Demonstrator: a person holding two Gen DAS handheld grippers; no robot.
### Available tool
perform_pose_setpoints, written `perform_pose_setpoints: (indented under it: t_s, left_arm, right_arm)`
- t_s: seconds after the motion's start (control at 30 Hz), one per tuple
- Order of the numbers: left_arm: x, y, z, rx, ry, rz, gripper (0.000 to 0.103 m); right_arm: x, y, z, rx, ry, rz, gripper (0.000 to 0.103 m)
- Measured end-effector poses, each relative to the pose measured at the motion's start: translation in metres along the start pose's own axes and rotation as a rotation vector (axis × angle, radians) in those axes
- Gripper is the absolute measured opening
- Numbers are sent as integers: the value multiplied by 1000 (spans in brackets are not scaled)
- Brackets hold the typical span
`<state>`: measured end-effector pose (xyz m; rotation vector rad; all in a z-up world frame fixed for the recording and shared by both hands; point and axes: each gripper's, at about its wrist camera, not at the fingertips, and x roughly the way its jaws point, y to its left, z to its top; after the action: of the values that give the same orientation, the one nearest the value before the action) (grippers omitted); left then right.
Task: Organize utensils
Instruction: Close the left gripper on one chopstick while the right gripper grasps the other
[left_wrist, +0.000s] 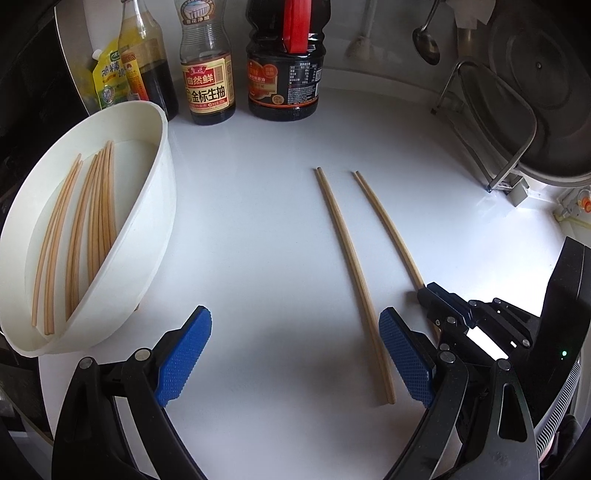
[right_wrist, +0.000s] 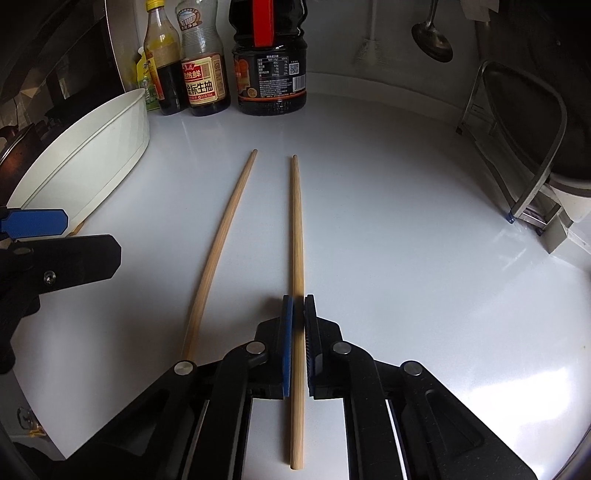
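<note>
I have the right hand-held gripper (right_wrist: 298, 345) closed narrow around the near end of the right-hand pale wooden chopstick (right_wrist: 296, 236), its blue ribbed pads (right_wrist: 287, 343) pressing on either side of the shaft, while the stick lies flat along the white worktop (right_wrist: 406, 229) and points away from me toward the bottles. My judgement is that the step in hand is lifting this stick and carrying it to the white oval plastic tub (left_wrist: 147, 206) at the left, where a batch of matching chopsticks (left_wrist: 92, 229) already lies side by side. To do it well I want the pinch firm and square before I raise it, because the hold is close to one end and the long free length will tend to droop or swing; I would lift slowly, keep it level, and turn it to run the same way as the ones in the tub before I let it down over the rim. The left hand-held gripper (left_wrist: 295, 358) hangs wide apart and empty above the worktop, with the second pale wooden chopstick (left_wrist: 351, 266) lying just inside its right pad; I cannot tell if they touch. Both loose sticks are slim, round, light tan, tapering to the far end, near each other but apart. They look smooth and light, so I expect them to roll if nudged.
</note>
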<state>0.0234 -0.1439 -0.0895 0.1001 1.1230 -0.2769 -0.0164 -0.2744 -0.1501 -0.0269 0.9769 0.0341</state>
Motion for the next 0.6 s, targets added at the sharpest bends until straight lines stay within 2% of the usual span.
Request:
perform_pose_setpoints:
  t_s: [0.3, 0.6]
  left_arm:
    - [29, -22, 3, -6, 3, -3, 90]
    - [49, -28, 1, -4, 13, 35, 90]
  right_arm:
    - [-10, -37, -10, 66, 0, -45, 6]
    - [-11, -47, -14, 83, -2, -52, 9]
